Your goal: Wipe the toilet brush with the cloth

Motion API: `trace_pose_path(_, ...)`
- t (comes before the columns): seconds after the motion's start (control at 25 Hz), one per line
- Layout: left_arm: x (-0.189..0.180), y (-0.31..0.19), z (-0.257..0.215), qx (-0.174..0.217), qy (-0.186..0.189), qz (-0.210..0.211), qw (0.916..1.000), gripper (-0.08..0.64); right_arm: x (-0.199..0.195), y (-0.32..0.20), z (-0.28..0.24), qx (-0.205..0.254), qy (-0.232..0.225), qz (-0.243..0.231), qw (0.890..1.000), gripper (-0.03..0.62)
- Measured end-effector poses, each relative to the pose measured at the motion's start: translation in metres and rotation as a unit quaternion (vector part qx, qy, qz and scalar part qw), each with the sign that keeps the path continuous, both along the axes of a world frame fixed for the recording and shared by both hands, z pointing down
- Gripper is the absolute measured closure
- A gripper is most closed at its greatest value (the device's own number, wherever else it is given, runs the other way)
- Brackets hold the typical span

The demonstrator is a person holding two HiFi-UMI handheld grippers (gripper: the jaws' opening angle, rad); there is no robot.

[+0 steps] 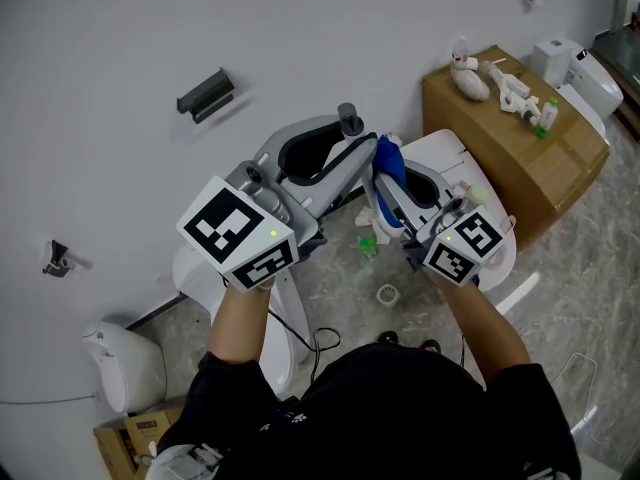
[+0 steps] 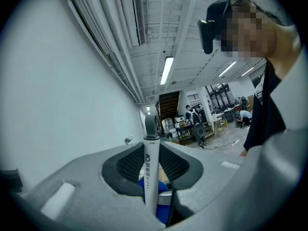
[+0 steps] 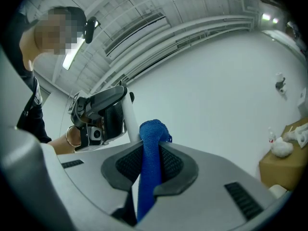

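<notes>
Two grippers: I hold both above the white toilet (image 1: 452, 153), jaws turned toward each other so brush and cloth can meet.
Left gripper (image 2: 152, 165): pads pinch the toilet brush (image 2: 150, 150) by its white handle, with the grey hanging loop (image 2: 150, 124) pointing outward. I judge this grip steadies the shaft for wiping.
Right gripper (image 3: 148, 165): pads clamp a folded blue cloth (image 3: 153, 134). Its bunched end stands clear of the jaws as the wiping face.
Contact: above the toilet, the cloth end lies against or just beside the handle; I cannot tell which.
Bristle end: I see it in no view.
Writing: a small logo and dark print run down the handle, too small to read.
Surroundings: cardboard box (image 1: 515, 133) beside the toilet, no legible label.
</notes>
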State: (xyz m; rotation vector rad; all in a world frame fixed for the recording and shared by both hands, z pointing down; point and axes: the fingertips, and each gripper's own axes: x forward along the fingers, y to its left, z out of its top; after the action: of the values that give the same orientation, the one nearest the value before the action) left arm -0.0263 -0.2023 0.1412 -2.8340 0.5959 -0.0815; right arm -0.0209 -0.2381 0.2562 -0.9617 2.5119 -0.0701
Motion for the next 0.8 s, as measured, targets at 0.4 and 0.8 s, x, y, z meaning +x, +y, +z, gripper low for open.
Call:
trace_pose_path(0.4, 0.001, -0.001, -0.003, -0.001, 0.005, -0.003, 1.0, 0.459, 0.0, -0.008, 0.024, -0.029, 0.001, 0.005, 1.0, 0.528)
trace_pose_path(0.8, 0.004, 0.003, -0.009, 0.0, 0.009, 0.003, 1.0, 0.459, 0.004, -0.01, 0.038, -0.047, -0.009, 0.016, 0.999, 0.528)
